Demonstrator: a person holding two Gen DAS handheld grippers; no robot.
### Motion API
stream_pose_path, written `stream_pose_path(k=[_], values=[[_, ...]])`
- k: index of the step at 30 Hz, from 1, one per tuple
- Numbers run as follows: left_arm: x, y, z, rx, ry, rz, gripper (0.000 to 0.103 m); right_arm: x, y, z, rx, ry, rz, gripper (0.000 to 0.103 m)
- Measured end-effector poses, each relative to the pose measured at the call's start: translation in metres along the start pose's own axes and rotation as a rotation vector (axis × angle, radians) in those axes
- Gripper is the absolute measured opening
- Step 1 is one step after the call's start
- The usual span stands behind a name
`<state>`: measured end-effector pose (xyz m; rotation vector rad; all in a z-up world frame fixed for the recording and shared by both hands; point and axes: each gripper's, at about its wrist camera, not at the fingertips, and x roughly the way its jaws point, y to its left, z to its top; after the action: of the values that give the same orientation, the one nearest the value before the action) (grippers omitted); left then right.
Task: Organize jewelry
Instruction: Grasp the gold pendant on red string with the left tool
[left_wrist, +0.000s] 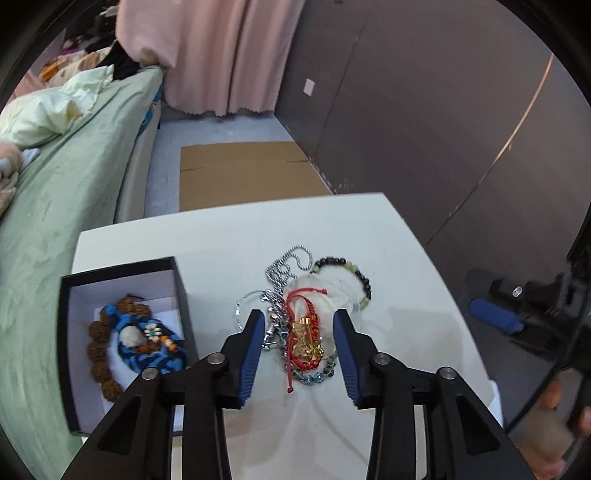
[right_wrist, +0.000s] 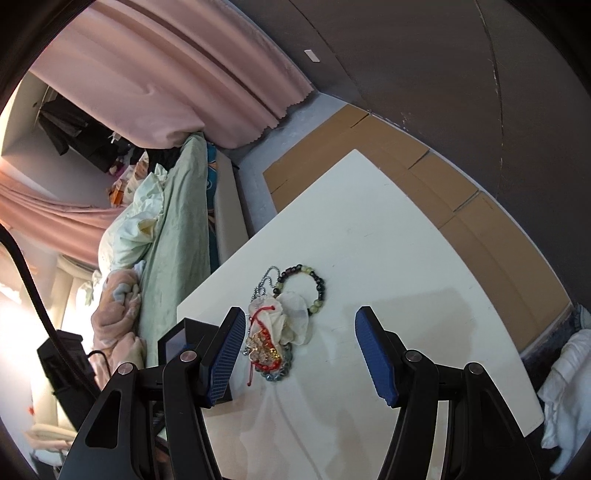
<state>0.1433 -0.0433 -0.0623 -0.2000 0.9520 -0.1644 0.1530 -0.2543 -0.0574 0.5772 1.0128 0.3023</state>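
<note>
White rectangular table; one jewelry pile mid-table, one box at the table's left edge.

Left edge: one black cardboard box with a white lining, lid off. Inside, two pieces counted: one bracelet of large brown seed beads along the left wall, and one blue-and-black woven cord piece with a white carved bead just right of it, the two touching.

Centre of the table, pieces tangled and overlapping:
- one silver ball-chain necklace, leftmost, looping toward the far edge
- one thin clear ring-shaped bangle at the pile's left side
- one red braided cord bracelet with a gold charm, on top
- one blue-grey crystal bead bracelet, at the near end, partly under the red cord
- one crumpled clear plastic bag, under the red cord
- one bracelet of dark and pale-green round beads, rightmost, at the far side

Left gripper: blue-padded fingers spread apart, straddling the red cord bracelet and its gold charm; contact with the pile cannot be told.

Right gripper: fingers wide apart, nothing between the pads, held above the table with the pile at its left finger. Box corner shows behind that finger.
</note>
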Motion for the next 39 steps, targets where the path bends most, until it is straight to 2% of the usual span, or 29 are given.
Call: stream_pose_path(k=[9,16,19,23,34,35,39], values=[[0.035,-0.014,-0.009,0.079,0.074,0.091,0.034,0.001,-0.01,0.005,0.032,0.02,-0.001,0.063],[0.051,-0.02,-0.017,0.121,0.086,0.164,0.032,-0.001,-0.012,0.005,0.034,0.025,0.005,0.063],[0.051,-0.021,-0.017,0.134,0.08,0.185,0.023,-0.002,-0.012,0.005,0.035,0.023,0.004,0.063],[0.043,-0.015,-0.015,0.108,0.067,0.165,0.018,-0.004,-0.013,0.003,0.038,0.019,-0.001,0.063],[0.005,0.007,0.004,0.026,-0.017,0.088,0.017,0.008,-0.006,0.001,0.027,0.041,-0.006,0.063],[0.002,0.01,0.005,0.018,-0.022,0.085,0.003,0.01,-0.005,0.0,0.026,0.047,-0.004,0.063],[-0.006,0.021,0.009,-0.016,-0.034,0.078,0.003,0.02,0.001,-0.004,0.013,0.069,0.003,0.063]])
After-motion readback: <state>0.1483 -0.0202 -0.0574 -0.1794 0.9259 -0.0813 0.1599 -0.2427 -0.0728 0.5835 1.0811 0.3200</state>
